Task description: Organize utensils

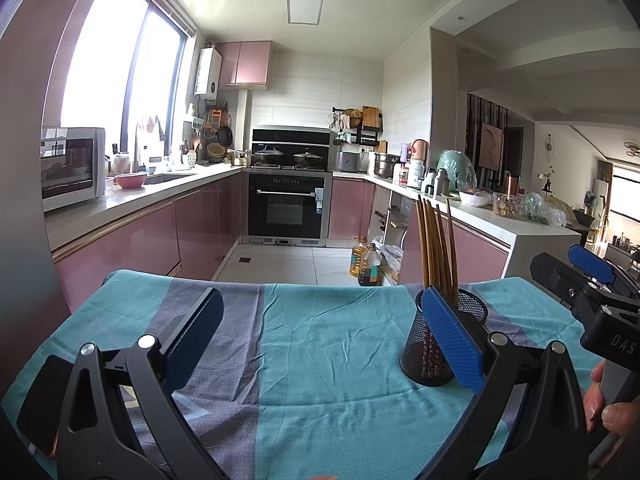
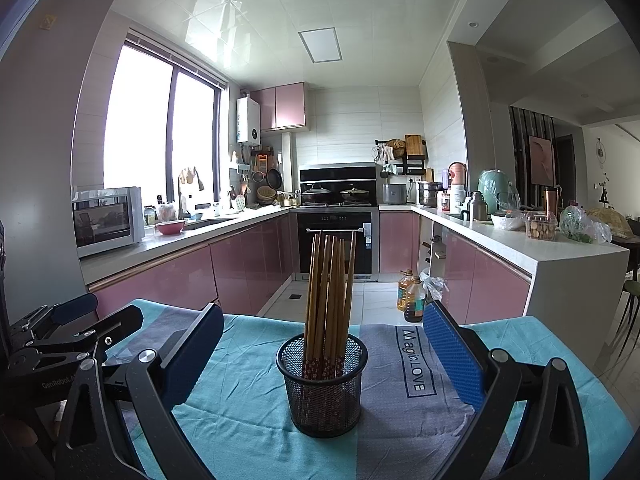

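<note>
A black mesh holder [image 2: 323, 384] stands upright on the teal and grey cloth [image 2: 248, 412], with several wooden chopsticks [image 2: 329, 292] standing in it. My right gripper [image 2: 326, 364] is open, its blue pads [image 2: 454, 360] wide apart on either side of the holder, not touching it. In the left wrist view the same holder [image 1: 426, 354] and chopsticks [image 1: 436, 252] sit just behind my right-hand blue pad [image 1: 452, 344]. My left gripper [image 1: 324, 340] is open over bare cloth [image 1: 328, 352] with nothing between its fingers. The right gripper [image 1: 596, 288] shows at the right edge, held by a hand [image 1: 608, 408].
The table's far edge drops to a tiled kitchen floor, where oil bottles [image 2: 412, 292] stand. Pink cabinets and counters run along both sides, with an oven [image 2: 338, 240] at the back. The left gripper [image 2: 72, 332] shows at the left edge of the right wrist view.
</note>
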A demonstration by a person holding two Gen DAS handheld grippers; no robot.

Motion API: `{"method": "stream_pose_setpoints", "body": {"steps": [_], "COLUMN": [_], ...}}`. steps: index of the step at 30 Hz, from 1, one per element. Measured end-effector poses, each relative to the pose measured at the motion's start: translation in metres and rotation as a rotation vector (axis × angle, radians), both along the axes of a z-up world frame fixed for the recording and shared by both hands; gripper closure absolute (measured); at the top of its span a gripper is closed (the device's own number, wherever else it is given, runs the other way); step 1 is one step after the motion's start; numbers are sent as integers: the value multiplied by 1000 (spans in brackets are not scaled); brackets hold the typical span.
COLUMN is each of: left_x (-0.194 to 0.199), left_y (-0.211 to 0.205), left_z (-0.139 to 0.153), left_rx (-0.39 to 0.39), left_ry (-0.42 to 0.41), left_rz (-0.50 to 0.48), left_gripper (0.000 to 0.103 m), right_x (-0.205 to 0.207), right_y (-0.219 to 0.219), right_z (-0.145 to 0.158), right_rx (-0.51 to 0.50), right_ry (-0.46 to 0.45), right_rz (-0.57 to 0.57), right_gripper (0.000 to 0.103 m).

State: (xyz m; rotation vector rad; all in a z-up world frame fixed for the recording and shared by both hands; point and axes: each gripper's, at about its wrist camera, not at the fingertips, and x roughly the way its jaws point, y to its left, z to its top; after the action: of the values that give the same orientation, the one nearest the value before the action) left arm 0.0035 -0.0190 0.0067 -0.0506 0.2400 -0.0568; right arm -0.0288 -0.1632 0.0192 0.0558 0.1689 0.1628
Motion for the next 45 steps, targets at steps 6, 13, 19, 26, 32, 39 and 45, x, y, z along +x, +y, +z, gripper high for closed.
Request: {"method": "stream_pose_setpoints", "body": {"steps": [6,13,19,26,32,39,45], "left_x": [0,0,1,1,-1,-1,-1], "left_y": [0,0,1,1,1,-1,0], "left_z": [1,1,2,2,2,-1,-2], "left_rx": [0,1,1,1,3,4,3], "left_ry": [-1,0,0,1,3,6,10], "left_rz": [1,0,1,1,4,2,1], "left_gripper": [5,5,5,5,5,5,5], "right_x": [0,0,0,0,0,0,0], "right_y": [0,1,1,1,1,2,2], "right_z": [0,0,0,0,0,0,-1], "right_rx": [1,0,1,1,2,3,5], "right_ry": [3,3,2,3,6,12,17], "right_rz": [1,2,2,2,4,12,14], "right_gripper": [6,6,6,6,6,6,6]}}
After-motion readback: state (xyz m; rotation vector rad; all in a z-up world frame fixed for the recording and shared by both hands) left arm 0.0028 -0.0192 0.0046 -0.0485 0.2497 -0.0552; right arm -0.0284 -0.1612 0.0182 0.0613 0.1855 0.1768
